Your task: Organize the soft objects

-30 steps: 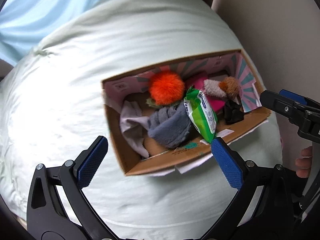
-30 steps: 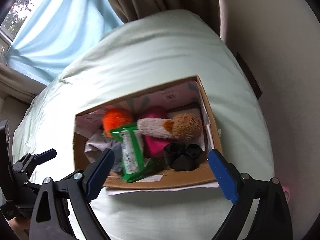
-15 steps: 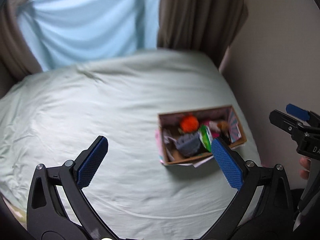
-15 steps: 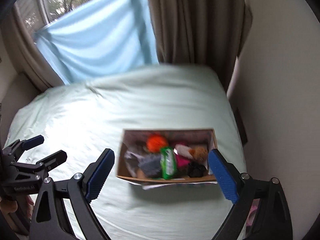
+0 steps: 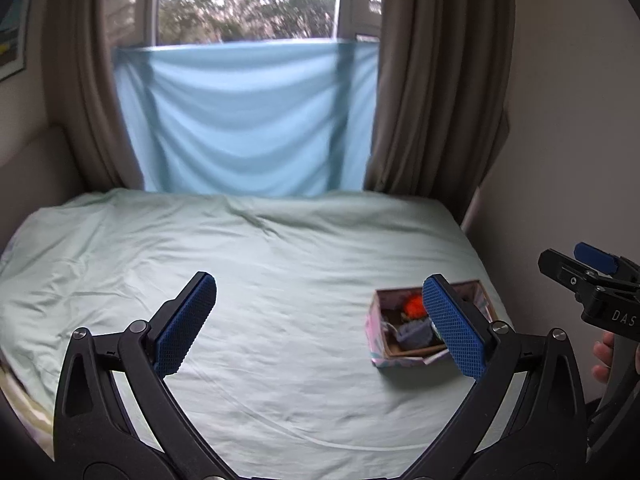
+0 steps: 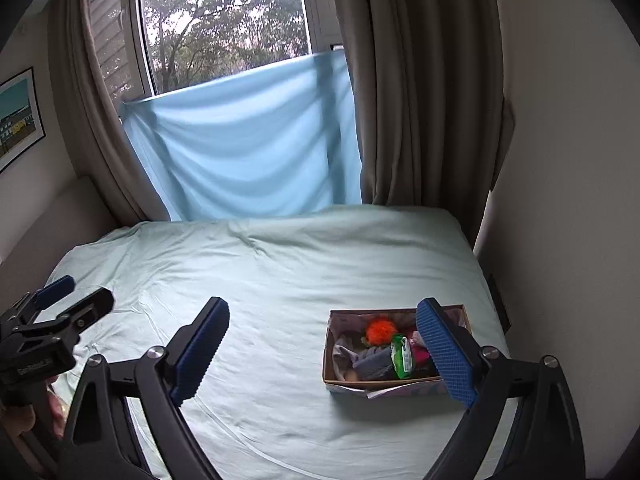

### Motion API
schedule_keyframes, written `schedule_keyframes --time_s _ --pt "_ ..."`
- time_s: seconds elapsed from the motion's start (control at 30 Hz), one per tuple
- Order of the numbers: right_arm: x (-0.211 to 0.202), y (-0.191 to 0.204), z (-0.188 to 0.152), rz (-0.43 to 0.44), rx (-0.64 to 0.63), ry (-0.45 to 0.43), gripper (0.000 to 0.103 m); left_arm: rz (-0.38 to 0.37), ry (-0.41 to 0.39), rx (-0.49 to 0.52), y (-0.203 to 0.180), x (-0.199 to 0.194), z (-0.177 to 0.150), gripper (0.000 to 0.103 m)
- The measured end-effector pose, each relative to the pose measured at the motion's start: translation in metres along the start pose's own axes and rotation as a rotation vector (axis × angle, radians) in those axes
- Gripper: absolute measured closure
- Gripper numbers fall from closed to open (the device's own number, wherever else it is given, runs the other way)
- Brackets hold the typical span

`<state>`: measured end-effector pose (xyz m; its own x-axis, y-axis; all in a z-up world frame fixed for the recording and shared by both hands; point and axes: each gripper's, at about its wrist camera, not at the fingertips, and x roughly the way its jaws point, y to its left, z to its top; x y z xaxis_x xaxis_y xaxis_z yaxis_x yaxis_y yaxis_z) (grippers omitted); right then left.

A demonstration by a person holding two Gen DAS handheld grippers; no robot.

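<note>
A cardboard box (image 6: pixel 340 382) sits on the right side of a pale green bed (image 6: pixel 260 280). It holds an orange pom-pom (image 6: pixel 378 330), a grey cloth (image 6: pixel 374 364), a green packet (image 6: pixel 402 356) and a pink item (image 6: pixel 420 354). The box also shows in the left wrist view (image 5: pixel 376 344), partly hidden by my finger. My left gripper (image 5: pixel 320 326) is open and empty, well back from the box. My right gripper (image 6: pixel 324 350) is open and empty, also well back from it.
A light blue sheet (image 6: pixel 244 144) hangs over the window behind the bed, between brown curtains (image 6: pixel 416 80). A wall (image 6: pixel 568 200) runs close along the bed's right side. A framed picture (image 6: pixel 18 116) hangs on the left wall.
Both grippers have pulled far back and up from the box, so the whole bed and window now show. Both stay open and empty.
</note>
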<state>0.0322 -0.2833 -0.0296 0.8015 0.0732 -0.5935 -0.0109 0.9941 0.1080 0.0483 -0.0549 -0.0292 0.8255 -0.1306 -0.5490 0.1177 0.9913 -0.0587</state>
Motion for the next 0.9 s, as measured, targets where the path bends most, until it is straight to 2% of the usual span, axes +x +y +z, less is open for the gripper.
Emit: schedule_keyframes --time_s 0.23,0.53,0.63,0.9 --pt "-0.016 0.019 -0.007 -0.012 -0.029 -0.046 0.010 0.017 -0.052 -0.010 0.013 -0.025 -0.008 0.000" --pt "-0.023 0.025 -0.005 -0.048 -0.035 -0.080 0.009 0.005 -0.057 0.000 0.013 -0.026 -0.009 0.000" --pt "-0.023 0.025 -0.005 -0.063 -0.038 -0.092 0.001 -0.001 -0.058 -0.002 0.012 -0.026 -0.009 0.000" --pt "-0.020 0.027 -0.005 -0.060 -0.040 -0.093 0.001 -0.003 -0.060 -0.002 0.013 -0.024 -0.008 0.000"
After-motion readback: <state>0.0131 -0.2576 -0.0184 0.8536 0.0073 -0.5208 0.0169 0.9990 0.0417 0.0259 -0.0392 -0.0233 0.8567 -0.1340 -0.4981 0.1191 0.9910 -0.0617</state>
